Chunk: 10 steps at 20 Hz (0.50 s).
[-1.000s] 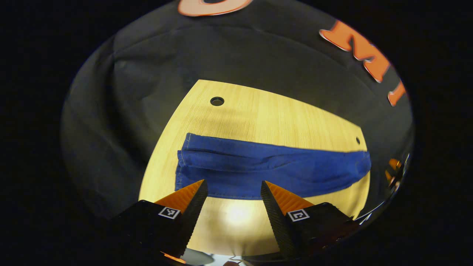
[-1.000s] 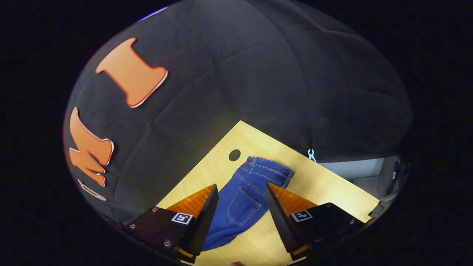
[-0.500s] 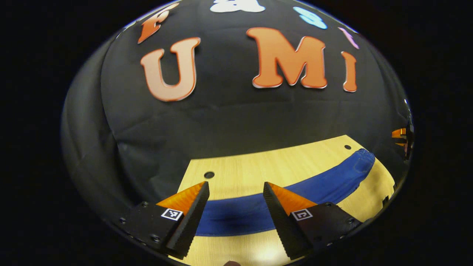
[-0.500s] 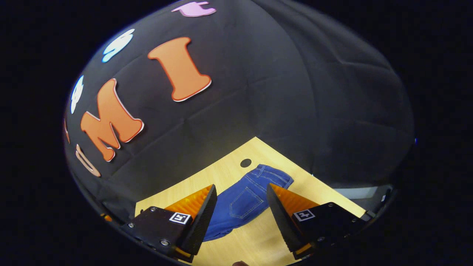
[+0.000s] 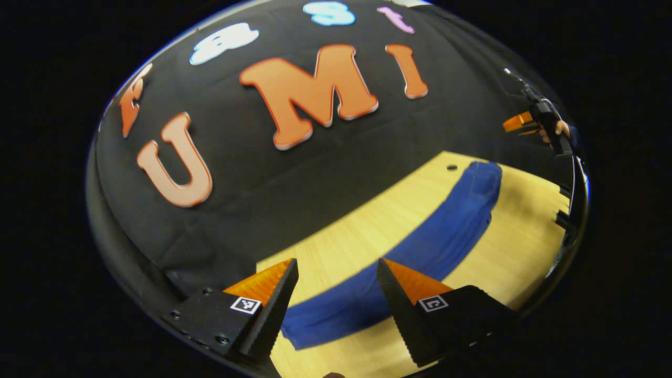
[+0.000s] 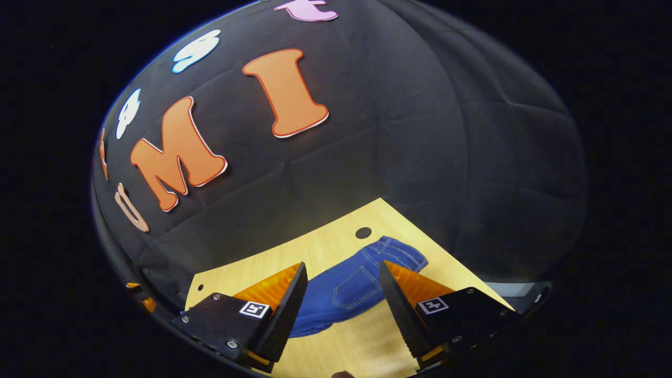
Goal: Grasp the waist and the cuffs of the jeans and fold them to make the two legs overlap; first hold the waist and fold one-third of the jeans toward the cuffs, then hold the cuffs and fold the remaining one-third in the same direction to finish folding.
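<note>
The blue jeans [image 5: 420,247] lie flat on the wooden table [image 5: 509,247] as one long band, the two legs overlapping. In the left gripper view the cuff end sits low between the fingers of my left gripper [image 5: 336,270], which is open and held above the cloth. The waist end [image 5: 480,176] lies far off at the right. In the right gripper view the waist with a back pocket [image 6: 362,278] lies between and beyond the fingers of my right gripper [image 6: 342,270], open above the table. That right gripper [image 5: 520,123] also appears far right in the left gripper view, with a hand on it.
The table has a round cable hole [image 6: 363,232] beside the waist and another hole [image 5: 451,168] seen in the left gripper view. Black cloth wall stands close behind the table's far edge. Bare wood [image 6: 346,346] lies in front of the jeans.
Both cameras have tilted upward and drawn back, so more wall and less table shows. The left gripper view has also swung, and the jeans now run diagonally. Both grippers stay open.
</note>
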Available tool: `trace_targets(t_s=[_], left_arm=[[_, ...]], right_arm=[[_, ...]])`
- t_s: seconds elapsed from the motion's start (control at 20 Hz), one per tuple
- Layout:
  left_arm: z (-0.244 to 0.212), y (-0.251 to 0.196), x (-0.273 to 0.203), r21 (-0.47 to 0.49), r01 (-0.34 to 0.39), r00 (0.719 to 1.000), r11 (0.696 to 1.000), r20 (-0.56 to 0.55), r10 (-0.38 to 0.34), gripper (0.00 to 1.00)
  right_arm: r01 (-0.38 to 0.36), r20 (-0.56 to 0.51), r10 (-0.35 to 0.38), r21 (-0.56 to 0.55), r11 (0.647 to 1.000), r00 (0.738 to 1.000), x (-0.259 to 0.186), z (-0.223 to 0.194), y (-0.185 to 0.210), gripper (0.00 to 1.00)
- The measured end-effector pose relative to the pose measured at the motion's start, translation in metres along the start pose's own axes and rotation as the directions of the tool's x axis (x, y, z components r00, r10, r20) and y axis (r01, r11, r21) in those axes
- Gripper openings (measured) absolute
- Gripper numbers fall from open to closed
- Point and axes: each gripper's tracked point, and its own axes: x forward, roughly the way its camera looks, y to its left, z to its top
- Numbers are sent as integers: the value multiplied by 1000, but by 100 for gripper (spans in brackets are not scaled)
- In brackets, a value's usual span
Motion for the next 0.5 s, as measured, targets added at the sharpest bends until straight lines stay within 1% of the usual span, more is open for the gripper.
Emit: trace_targets(t_s=[0.1,0.15,0.2,0.3,0.35,0.4,0.45,0.5], left_arm=[[13,6,-1,-16,-98,989,995,107,99,93],[24,9,-3,-29,-148,975,989,164,150,97],[36,11,-7,-45,-186,959,982,209,191,96],[49,13,-17,-78,-228,937,971,252,240,96],[50,13,-19,-97,-237,933,967,253,254,96],[51,12,-22,-113,-243,930,963,256,265,93],[56,14,-24,-129,-253,926,959,254,279,96],[60,18,-27,-148,-275,918,950,252,305,92]], right_arm=[[23,-30,-23,-14,1000,999,7,-8,-8,87],[33,-36,-34,-20,999,999,13,-12,-15,88],[55,-55,-56,-21,998,997,19,-17,-23,88],[78,-114,-77,4,997,990,32,-36,-37,89],[89,-140,-86,17,996,986,38,-45,-45,89],[107,-166,-101,28,994,981,45,-52,-53,89],[123,-182,-114,39,992,977,53,-58,-62,90],[136,-212,-122,55,989,970,63,-66,-69,90]])
